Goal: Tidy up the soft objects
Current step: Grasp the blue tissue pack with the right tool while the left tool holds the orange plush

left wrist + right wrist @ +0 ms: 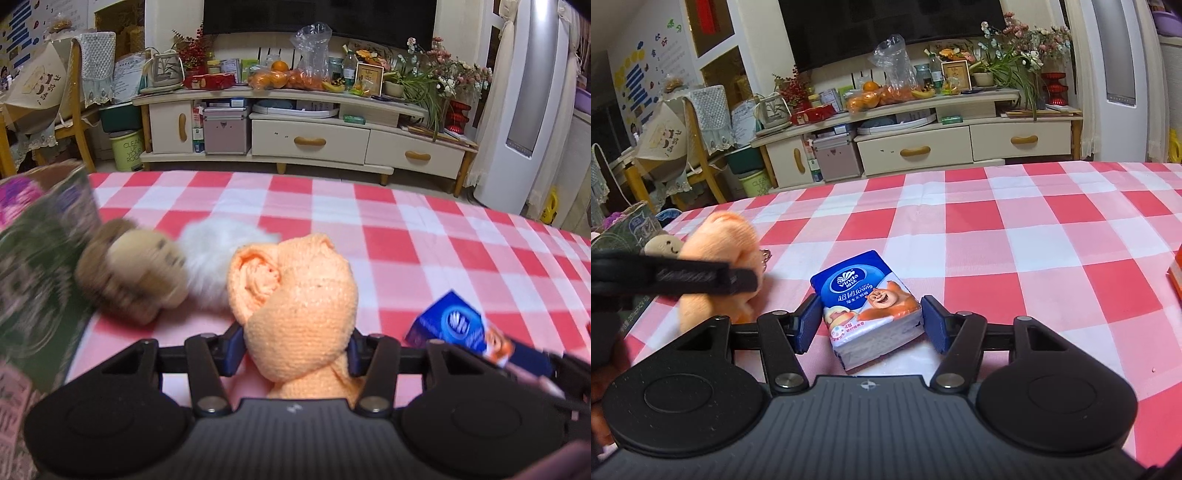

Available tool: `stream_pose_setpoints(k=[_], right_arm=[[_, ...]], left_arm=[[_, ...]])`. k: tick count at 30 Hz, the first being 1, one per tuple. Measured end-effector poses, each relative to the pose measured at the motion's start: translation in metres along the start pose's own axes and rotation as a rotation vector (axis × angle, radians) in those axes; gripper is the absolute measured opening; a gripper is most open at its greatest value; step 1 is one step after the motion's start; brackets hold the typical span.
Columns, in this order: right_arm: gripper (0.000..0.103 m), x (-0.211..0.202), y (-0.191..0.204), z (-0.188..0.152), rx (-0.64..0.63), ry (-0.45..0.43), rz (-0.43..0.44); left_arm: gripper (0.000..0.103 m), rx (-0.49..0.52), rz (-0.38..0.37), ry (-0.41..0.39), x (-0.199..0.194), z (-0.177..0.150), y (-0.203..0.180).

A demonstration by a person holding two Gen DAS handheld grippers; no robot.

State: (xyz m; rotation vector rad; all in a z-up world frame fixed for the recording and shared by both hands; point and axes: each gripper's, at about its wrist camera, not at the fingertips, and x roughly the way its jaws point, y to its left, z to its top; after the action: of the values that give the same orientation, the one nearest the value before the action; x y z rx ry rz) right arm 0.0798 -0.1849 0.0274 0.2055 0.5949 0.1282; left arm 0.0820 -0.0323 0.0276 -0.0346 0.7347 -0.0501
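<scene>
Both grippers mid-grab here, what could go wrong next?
1. The left gripper pinches only the lower part of the orange towel; the loose roll may unravel or sag when moved.
2. The right gripper is open around the tissue pack, which sits skewed, so closing may twist or squeeze it out.
3. The towel is close to the plush toy and may bump it.

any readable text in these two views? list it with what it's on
"Vinda" and "Ultra Strong": tissue pack between the right gripper jaws.
Chinese line below the logo, plus "4" with small print: same pack, too small to quote reliably.
"CLEAN UP YOUR ROOM": green bin, last word partly cut off.
Wall posters, shelf boxes, framed certificate: too small to read.
Green printed box: blurred.
Orange towel in left gripper: no text.
</scene>
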Motion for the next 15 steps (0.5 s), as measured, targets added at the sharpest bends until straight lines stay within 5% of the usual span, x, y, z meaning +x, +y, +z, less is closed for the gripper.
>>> stream_pose_setpoints(k=[15], right_arm=[[0.073,-0.028,0.025,-0.023,-0.079,-0.021,-0.019]], left_arm=[[0.050,0.000,-0.049,0.059,-0.056,-0.052,0.019]])
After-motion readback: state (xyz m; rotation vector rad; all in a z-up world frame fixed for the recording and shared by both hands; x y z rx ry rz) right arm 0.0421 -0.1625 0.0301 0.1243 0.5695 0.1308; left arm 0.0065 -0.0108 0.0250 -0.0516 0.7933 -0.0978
